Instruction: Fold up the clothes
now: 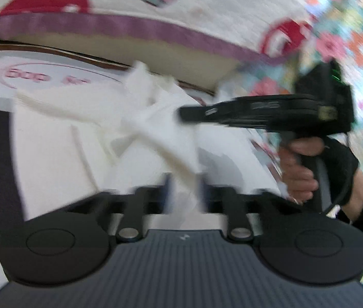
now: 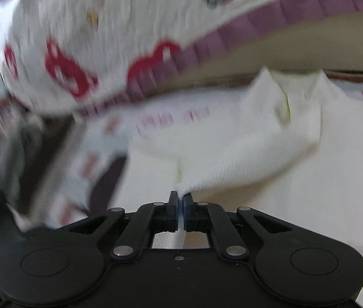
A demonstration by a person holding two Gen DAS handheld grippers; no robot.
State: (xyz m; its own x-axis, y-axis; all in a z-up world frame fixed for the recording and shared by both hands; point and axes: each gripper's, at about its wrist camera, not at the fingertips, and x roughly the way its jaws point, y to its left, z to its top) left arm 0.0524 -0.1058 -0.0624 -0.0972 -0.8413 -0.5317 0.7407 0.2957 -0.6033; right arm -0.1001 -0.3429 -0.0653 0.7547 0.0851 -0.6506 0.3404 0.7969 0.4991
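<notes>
White garment [image 2: 232, 154] in right claw [image 2: 180, 200]

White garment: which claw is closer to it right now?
Right. The right claw is shut on a fold of the white garment, cloth pinched between its pads. The left claw is open, with cloth between its jaws but not pinched.

garment: white knit cloth [image 2: 232, 154], crumpled, with a green-edged collar [image 2: 286, 102] at the far side
pose: bunched and raised in folds, one corner pulled to a point near the camera
place: on a white printed surface, just near of a purple-trimmed mattress edge
grip: near corner pinched between closed pads
</notes>
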